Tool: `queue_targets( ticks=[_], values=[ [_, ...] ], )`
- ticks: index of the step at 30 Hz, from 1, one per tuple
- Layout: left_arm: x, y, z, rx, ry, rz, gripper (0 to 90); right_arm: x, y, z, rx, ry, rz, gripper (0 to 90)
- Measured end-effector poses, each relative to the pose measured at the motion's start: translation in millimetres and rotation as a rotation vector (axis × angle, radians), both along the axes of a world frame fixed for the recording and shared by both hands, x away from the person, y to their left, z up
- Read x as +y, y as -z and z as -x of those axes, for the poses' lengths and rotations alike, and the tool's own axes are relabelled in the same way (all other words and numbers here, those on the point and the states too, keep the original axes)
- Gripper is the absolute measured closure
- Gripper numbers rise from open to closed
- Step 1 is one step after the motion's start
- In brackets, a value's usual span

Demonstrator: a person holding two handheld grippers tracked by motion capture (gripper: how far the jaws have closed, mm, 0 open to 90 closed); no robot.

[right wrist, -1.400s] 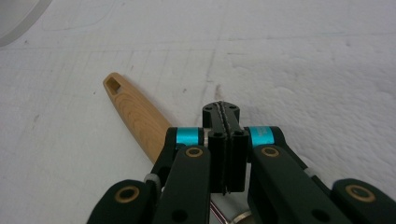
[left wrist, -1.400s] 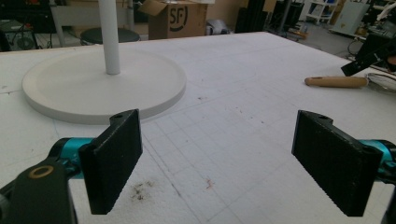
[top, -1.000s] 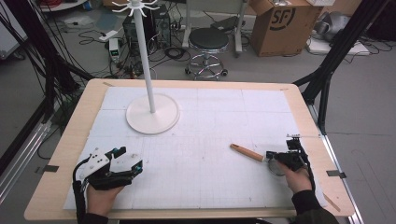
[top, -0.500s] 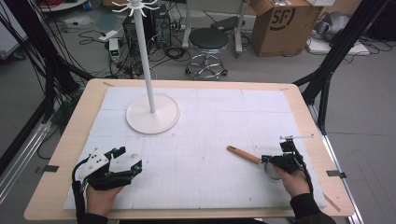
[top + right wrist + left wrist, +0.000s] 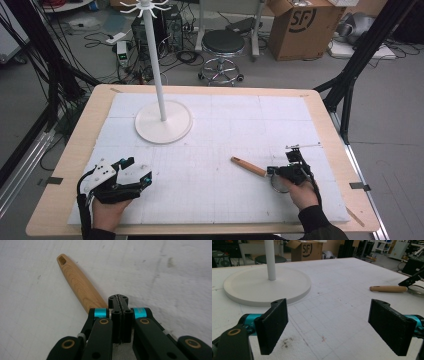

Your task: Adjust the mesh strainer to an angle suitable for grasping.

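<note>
Right hand-held gripper is clamped tight on a wooden-handled strainer, near right of the counter, handle pointing far-left; left hand-held gripper sits near left, jaws wide with nothing between; white stand far left.

We see a pale, light-brown wooden handle with visible grain, lying on a white foam mat ruled with a faint grey grid and flecked with dark specks. The round-based stand with its upright pole is plain white. The wooden table rim is light tan. Both the left gripper and the right gripper are black with turquoise bands and brass-coloured pivots.
</note>
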State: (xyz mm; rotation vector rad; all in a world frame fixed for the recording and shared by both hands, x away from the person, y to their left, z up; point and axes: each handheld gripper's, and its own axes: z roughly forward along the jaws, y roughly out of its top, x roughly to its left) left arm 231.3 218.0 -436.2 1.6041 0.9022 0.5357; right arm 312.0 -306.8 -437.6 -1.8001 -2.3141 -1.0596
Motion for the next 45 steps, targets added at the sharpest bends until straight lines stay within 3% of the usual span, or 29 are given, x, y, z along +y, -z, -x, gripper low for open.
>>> queue_targets(
  ticks=[9,15,27,34,39,45],
  values=[
    [0.1,-0.2,0.2,-0.002,0.001,0.003,16.7,30.5,4.9,-4.1,0.014,-0.06,-0.019,90.0],
    [0.6,-0.3,0.2,-0.004,0.001,0.001,16.8,40.8,4.9,-4.8,0.017,-0.079,-0.018,90.0],
    [0.9,-0.1,0.1,-0.003,-0.002,0.004,16.8,25.4,-2.4,2.4,-0.008,-0.07,-0.032,90.0],
    [0.0,-0.1,0.1,0.0,-0.001,0.001,16.8,12.2,-6.4,16.2,-0.017,-0.075,-0.093,90.0],
    [-0.7,-0.2,0.1,-0.001,0.0,-0.001,16.8,14.3,-5.5,23.0,-0.007,-0.093,-0.103,90.0],
    [0.0,0.0,0.1,0.001,-0.001,0.001,16.8,19.6,-0.2,18.5,-0.004,-0.095,-0.11,90.0]
  ],
)
